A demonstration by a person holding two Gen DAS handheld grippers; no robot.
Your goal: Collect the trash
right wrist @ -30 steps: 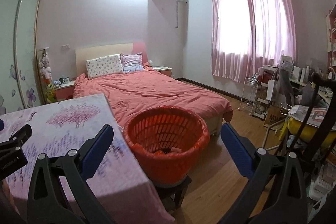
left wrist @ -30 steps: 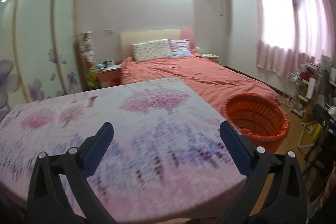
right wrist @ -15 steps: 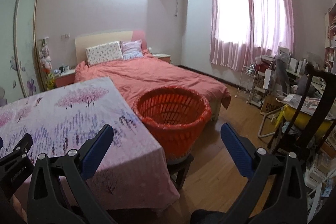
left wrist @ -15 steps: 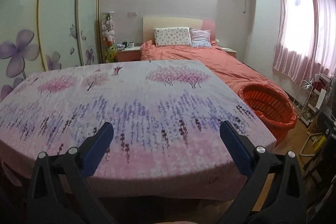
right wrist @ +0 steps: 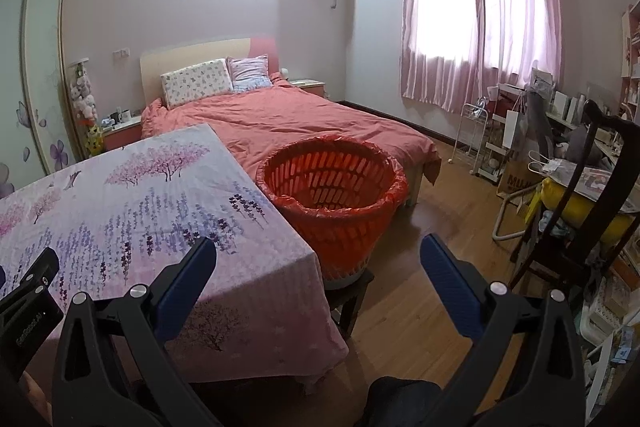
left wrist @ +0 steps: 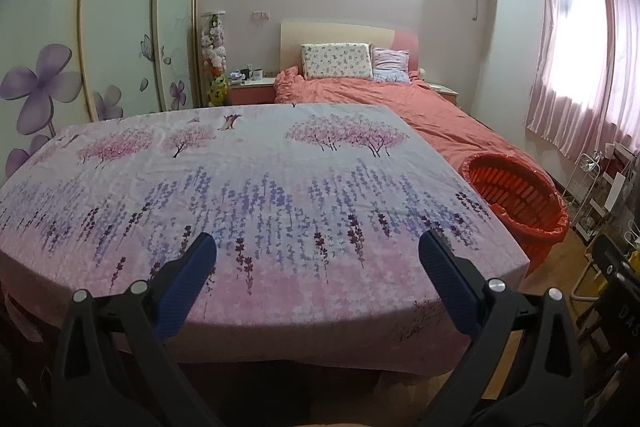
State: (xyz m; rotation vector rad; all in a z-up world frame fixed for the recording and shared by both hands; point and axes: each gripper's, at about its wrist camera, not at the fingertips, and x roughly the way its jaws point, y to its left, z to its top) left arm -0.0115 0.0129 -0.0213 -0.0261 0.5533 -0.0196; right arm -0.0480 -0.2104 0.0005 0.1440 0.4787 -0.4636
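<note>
Orange slatted plastic basket lined with a red bag waits beyond the right gripper, whose fingers, like the left gripper's, gape empty, probably because no trash shows on the lavender-print clothed table.

The cloth-covered table lies bare across its whole top, open to a gripper from the near edge. Just beside its right edge stands the orange basket on a dark stool (its mouth open upward). Right of the basket, the wooden floor is free up to a dark chair and cluttered shelves.
</note>
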